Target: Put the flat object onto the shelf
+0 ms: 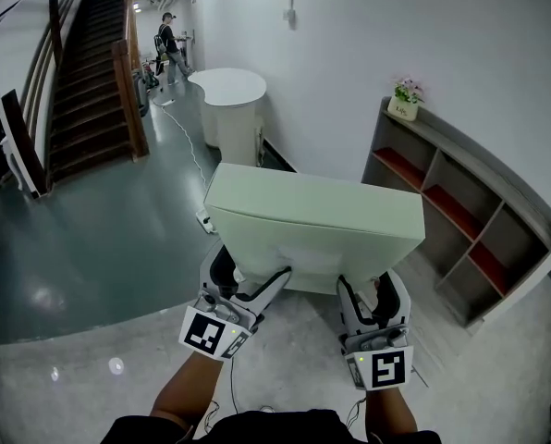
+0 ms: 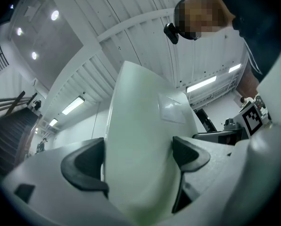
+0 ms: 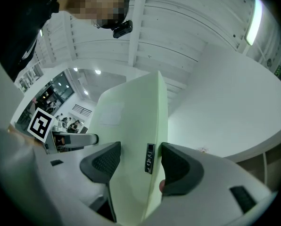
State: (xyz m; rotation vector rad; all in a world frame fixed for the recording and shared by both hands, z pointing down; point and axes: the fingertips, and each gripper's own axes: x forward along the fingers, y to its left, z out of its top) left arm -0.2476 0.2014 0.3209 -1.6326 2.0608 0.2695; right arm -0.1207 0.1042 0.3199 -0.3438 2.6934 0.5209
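Note:
A flat pale green box (image 1: 312, 229) is held up in front of me by its near edge, above the floor. My left gripper (image 1: 248, 289) is shut on its left part; in the left gripper view the box (image 2: 140, 140) fills the gap between the dark pads (image 2: 84, 166). My right gripper (image 1: 373, 294) is shut on its right part, and the box (image 3: 136, 140) sits pinched between both pads (image 3: 178, 166). The grey shelf unit (image 1: 460, 220) with red-lined compartments stands against the wall to the right, beyond the box.
A small potted plant (image 1: 407, 95) sits on the shelf's top left end. A white rounded counter (image 1: 231, 104) stands behind the box, a wooden staircase (image 1: 86, 72) at the left. A cable (image 1: 188, 141) runs across the grey floor. A person (image 1: 171, 44) stands far back.

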